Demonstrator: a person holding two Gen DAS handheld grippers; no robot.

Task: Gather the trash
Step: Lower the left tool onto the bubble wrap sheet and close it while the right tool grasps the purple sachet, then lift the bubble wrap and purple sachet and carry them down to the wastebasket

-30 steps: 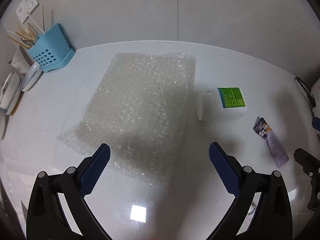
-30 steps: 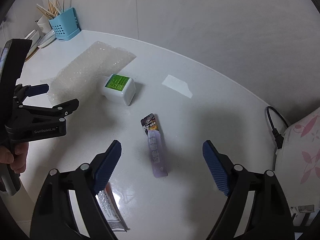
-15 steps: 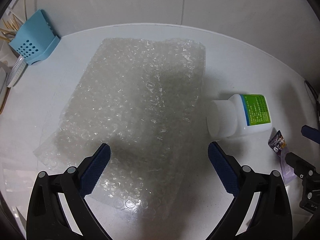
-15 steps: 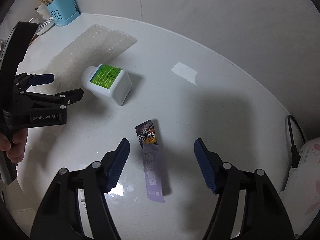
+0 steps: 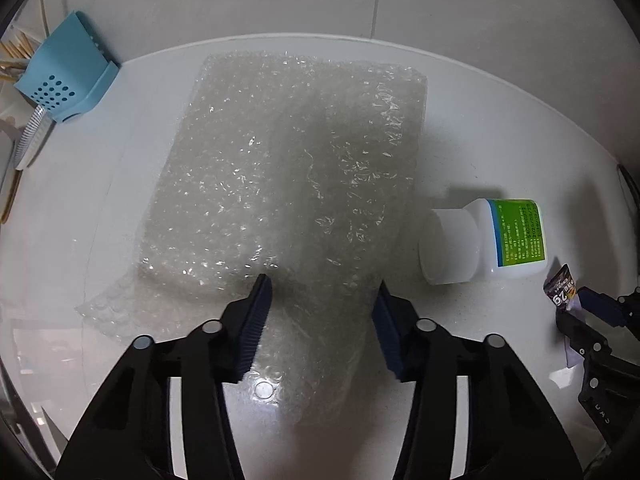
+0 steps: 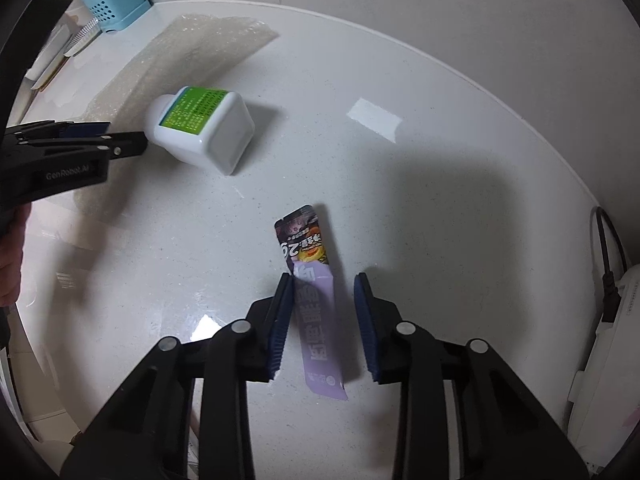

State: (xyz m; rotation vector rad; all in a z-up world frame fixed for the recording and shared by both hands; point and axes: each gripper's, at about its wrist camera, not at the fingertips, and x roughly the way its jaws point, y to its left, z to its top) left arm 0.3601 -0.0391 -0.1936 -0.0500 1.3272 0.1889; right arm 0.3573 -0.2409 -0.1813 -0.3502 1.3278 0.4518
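Observation:
A clear bubble wrap sheet (image 5: pixel 288 168) lies on the white table (image 5: pixel 80 240). My left gripper (image 5: pixel 323 280) points down on its near end. Its jaws are closing, and the wrap is bunched and pinched between the blue pads (image 5: pixel 256 320). A purple snack wrapper (image 6: pixel 316 312) lies flat between the closing jaws of my right gripper (image 6: pixel 323 276). The left pad touches its edge, while the right pad stands clear. A white bottle (image 6: pixel 200 132) with a green label lies on its side between the two; it also shows as the bottle (image 5: pixel 488 240) in the left wrist view.
A blue holder (image 5: pixel 64 76) with chopsticks stands at the far left by the wall. A white paper scrap (image 6: pixel 374 120) lies beyond the wrapper. A black cable (image 6: pixel 608 256) and a white appliance (image 6: pixel 612 340) sit at the right edge. A hand (image 6: pixel 10 248) holds the left gripper (image 6: pixel 80 140).
Both grippers have come down toward the table and their jaws have narrowed. The left now pinches the bubble wrap's near end; the right now straddles the purple wrapper.

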